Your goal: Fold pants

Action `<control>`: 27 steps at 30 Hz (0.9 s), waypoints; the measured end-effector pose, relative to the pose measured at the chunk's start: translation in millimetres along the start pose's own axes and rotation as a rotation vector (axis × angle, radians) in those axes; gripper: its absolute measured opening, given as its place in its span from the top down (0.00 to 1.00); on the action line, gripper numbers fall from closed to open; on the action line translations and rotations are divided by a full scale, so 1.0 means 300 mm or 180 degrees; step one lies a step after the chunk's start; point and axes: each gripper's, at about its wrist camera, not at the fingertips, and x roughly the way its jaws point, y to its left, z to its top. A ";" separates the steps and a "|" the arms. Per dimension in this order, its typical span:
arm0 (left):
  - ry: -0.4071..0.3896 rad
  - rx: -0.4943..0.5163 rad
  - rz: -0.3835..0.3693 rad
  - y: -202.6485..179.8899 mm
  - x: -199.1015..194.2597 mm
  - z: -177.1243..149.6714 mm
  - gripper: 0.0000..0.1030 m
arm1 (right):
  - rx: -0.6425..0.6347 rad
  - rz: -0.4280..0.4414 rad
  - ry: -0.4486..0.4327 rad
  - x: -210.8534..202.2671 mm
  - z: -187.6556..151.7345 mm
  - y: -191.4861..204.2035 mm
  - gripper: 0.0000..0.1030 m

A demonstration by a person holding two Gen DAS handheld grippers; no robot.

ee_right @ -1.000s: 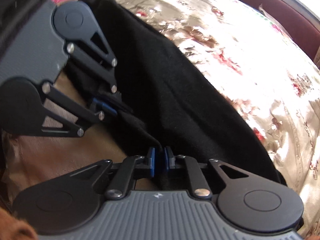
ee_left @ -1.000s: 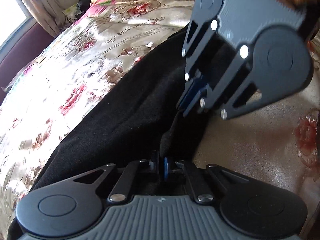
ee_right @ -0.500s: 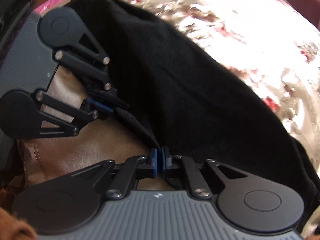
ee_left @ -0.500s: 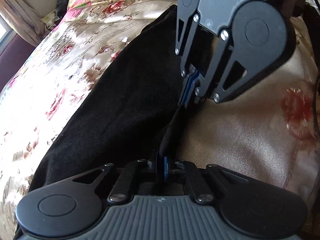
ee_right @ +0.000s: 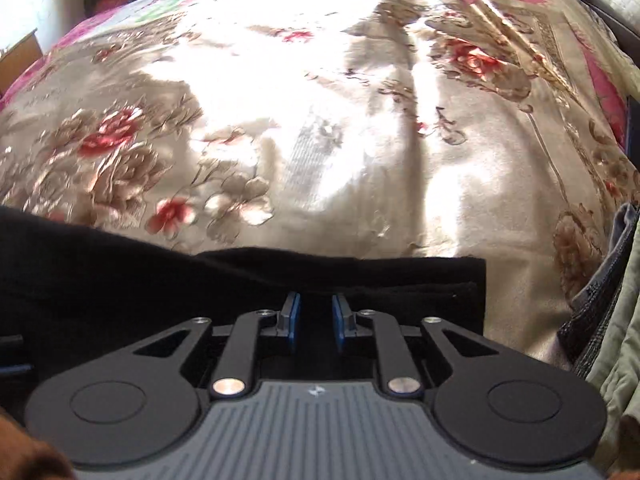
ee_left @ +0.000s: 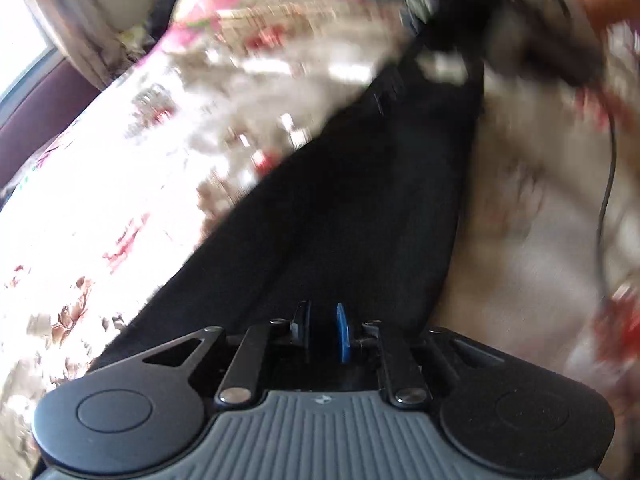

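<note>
The black pants (ee_left: 360, 208) lie in a long strip on the flowered bedspread (ee_left: 120, 184), running from my left gripper toward the far right. My left gripper (ee_left: 323, 330) is open a little, just above the near end of the pants, holding nothing. The left wrist view is motion-blurred. In the right wrist view the pants (ee_right: 240, 280) lie flat with a straight edge and a square corner at the right. My right gripper (ee_right: 315, 316) is open over that cloth, empty. The blurred right gripper (ee_left: 516, 40) shows far off in the left wrist view.
The bedspread (ee_right: 320, 120) stretches far beyond the pants, sunlit. Grey and green clothes (ee_right: 608, 320) lie piled at the right edge of the right wrist view. A thin black cable (ee_left: 604, 208) runs down the right side of the left wrist view. A dark red bed frame (ee_left: 36, 120) is at the left.
Both grippers have let go of the pants edge and opened. The right gripper has swung away from the left one and now faces across the bed. The pants lie flat.
</note>
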 end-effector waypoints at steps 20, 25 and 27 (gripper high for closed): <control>-0.0744 0.0721 -0.0259 -0.017 0.136 0.373 0.38 | 0.2586 0.0329 -0.0138 -0.224 -0.315 -0.220 0.65; -0.0651 0.1070 -0.0447 -0.063 0.265 0.485 0.30 | 0.2790 0.0370 -0.0171 -0.174 -0.334 -0.256 0.70; -0.0605 0.1137 -0.0463 -0.072 0.308 0.514 0.30 | 0.2873 0.0404 -0.0207 -0.177 -0.354 -0.267 0.78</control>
